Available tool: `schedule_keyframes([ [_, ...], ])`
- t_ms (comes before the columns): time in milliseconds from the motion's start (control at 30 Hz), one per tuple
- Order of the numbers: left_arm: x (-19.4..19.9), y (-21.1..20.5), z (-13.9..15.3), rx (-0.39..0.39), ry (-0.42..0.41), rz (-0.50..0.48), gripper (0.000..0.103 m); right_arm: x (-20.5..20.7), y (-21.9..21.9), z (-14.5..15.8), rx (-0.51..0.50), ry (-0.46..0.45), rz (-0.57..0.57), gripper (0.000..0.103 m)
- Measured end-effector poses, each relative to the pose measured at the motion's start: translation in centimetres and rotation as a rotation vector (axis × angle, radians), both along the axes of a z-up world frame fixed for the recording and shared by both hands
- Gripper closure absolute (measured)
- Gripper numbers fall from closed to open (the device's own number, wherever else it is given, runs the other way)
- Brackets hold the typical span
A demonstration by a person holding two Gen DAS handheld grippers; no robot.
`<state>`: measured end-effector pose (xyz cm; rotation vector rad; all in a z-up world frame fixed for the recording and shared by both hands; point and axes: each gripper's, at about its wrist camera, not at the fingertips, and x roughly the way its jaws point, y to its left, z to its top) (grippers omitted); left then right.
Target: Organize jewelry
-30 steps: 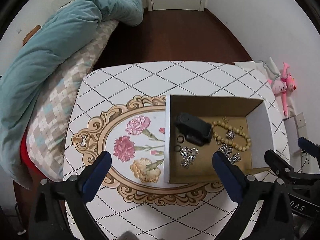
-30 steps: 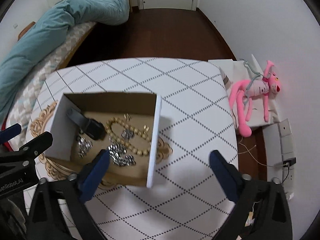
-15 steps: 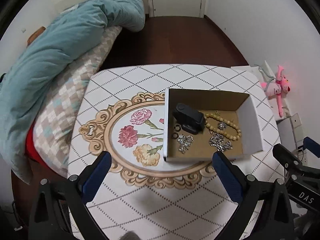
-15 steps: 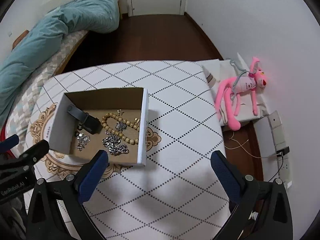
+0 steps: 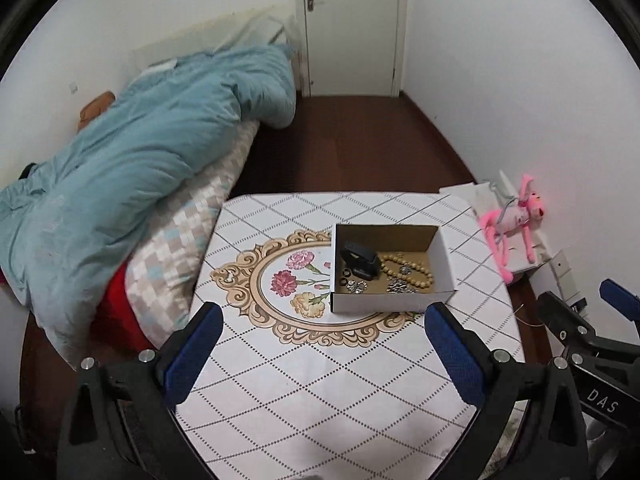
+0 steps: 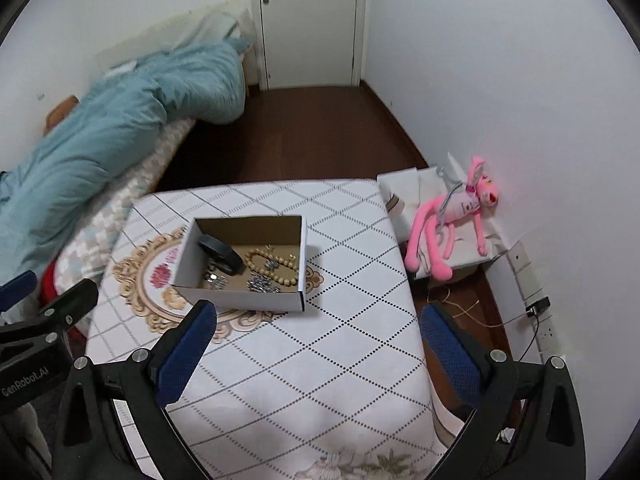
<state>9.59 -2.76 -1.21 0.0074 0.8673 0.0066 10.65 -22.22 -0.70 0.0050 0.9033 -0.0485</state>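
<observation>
A white cardboard box (image 5: pixel 394 303) stands on the patterned table (image 5: pixel 320 380). In it lie a beige bead necklace (image 5: pixel 416 270), a black watch-like item (image 5: pixel 360 262), small dark rings (image 5: pixel 347 274) and silver pieces (image 5: pixel 397 286). The box also shows in the right wrist view (image 6: pixel 240 298), with the beads (image 6: pixel 272 266). My left gripper (image 5: pixel 324 360) is open and empty, well back from the box. My right gripper (image 6: pixel 316 354) is open and empty, also back over the table's near part.
A bed with a teal duvet (image 5: pixel 132 168) lies to the left of the table. A pink plush toy (image 6: pixel 452 220) sits on white bags by the right wall. Cables and wall sockets (image 6: pixel 540 308) are on the right. A door (image 5: pixel 352 28) is at the far end.
Both grippers have pulled back and up from the box, so it looks smaller and farther away and more of the room shows. Both stay open and empty.
</observation>
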Motion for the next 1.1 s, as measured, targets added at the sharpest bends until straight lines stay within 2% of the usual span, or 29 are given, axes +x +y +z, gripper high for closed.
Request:
schedule_keyframes([
  [300,-4.3,0.2,4.6,-0.015,-0.094,-0.011,0.000,-5.8,-0.1,6.2,-0.015,-0.130,-0.011,0.000],
  [567,-6.2,0.6,6.6,-0.036,-0.121,0.005,0.000,-8.3,-0.1,9.0,-0.001,-0.170,0.000,0.000],
  [800,-6.0,0.9,6.6,-0.056,-0.089,0.009,0.000,-8.6,0.2,9.9,0.012,-0.172,0.008,0.000],
  [1100,-3.0,1.2,5.6,-0.060,-0.017,0.018,0.000,-5.7,0.1,8.9,0.004,-0.111,-0.001,0.000],
])
